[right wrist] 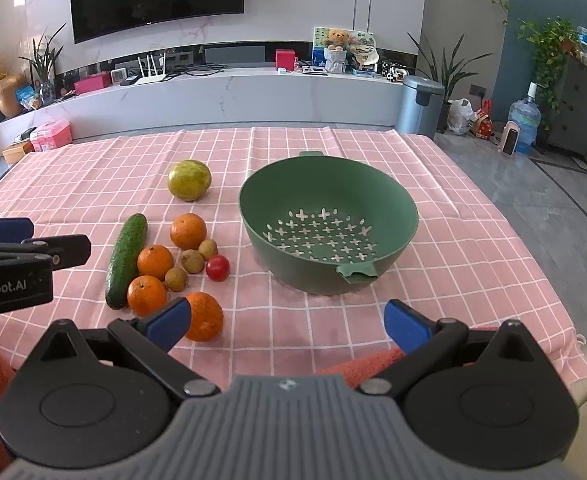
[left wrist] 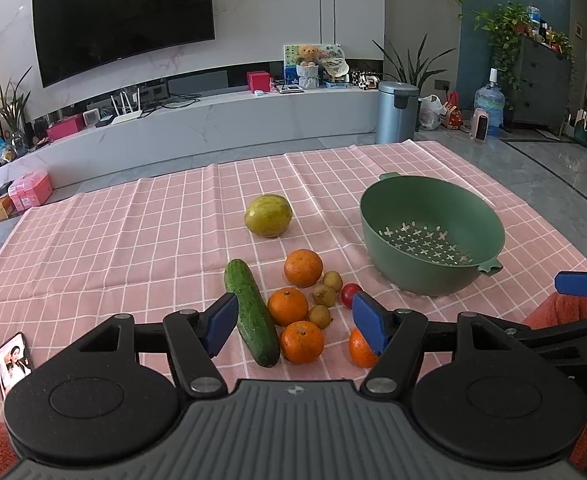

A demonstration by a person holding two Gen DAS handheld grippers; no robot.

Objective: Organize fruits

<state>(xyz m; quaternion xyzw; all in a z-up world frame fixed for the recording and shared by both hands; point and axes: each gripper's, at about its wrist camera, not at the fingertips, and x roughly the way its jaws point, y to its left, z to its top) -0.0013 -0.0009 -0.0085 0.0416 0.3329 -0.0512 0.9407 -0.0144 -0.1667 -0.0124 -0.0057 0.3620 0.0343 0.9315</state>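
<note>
Nothing is sorted yet on my counter, draped in a pink checked tablecloth (right wrist: 333, 152): every piece of produce lies on the cloth, and the round green plastic colander (right wrist: 407, 208) holds nothing that I can see.

Farthest left, at the near edge, a smartphone with a lit screen (left wrist: 13, 362) lies flat, well apart from the food. My left gripper (left wrist: 295, 326) hovers low over the pile, jaws spread wide and holding nothing; between them I look down on the long dark green cucumber (left wrist: 251, 312) and the nearest round orange (left wrist: 302, 341). Just beside these lie two more oranges (left wrist: 303, 268) (left wrist: 287, 306), three small brown longan-like fruits (left wrist: 319, 317), and a small red cherry tomato (left wrist: 350, 294). A fourth orange (left wrist: 359, 350) is half hidden behind my left gripper's right finger. Farther back, apart from the cluster, rests a large yellow-green round fruit (left wrist: 268, 216).

To the right of it all stands the colander, upright, its cross-shaped drain holes bare. My right gripper (right wrist: 287, 324) hangs above the near cloth in front of the colander, jaws also wide open and empty, with that fourth orange just beside its left finger.

By my reckoning the job is at its very start: all four oranges, the small brown fruits, the tomato, the big yellow-green fruit and perhaps the cucumber remain to be moved, presumably into the colander.
</note>
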